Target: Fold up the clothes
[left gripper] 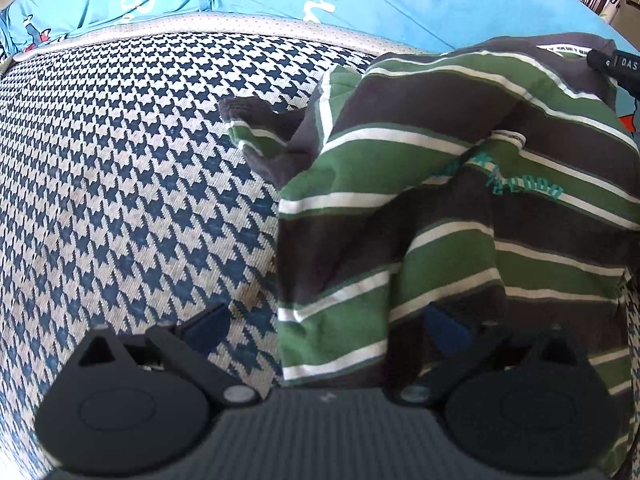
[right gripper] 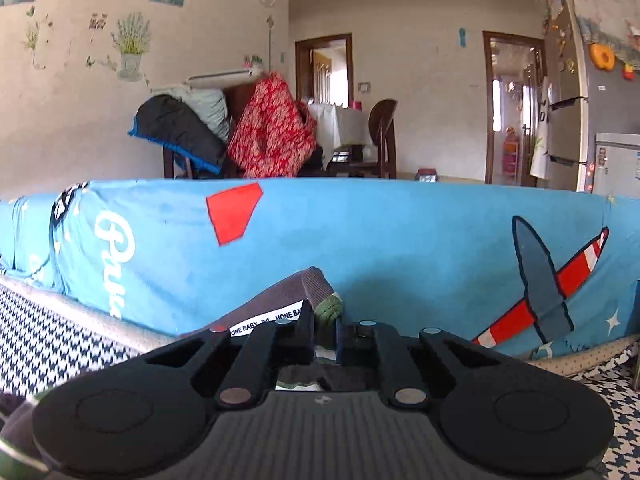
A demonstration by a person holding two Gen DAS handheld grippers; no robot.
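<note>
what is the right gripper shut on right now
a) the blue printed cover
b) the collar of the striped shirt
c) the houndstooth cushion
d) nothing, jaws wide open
b: in the right wrist view the right gripper has its jaws pinched on the ribbed collar edge of the striped shirt, beside its neck label; the blue printed cover lies behind, untouched.

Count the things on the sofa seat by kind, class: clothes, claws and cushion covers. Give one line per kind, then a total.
Striped shirts: 1
Claws: 2, the left claw open, the right claw shut on the shirt's collar
Houndstooth seat covers: 1
Blue printed back covers: 1
Total: 5
</note>
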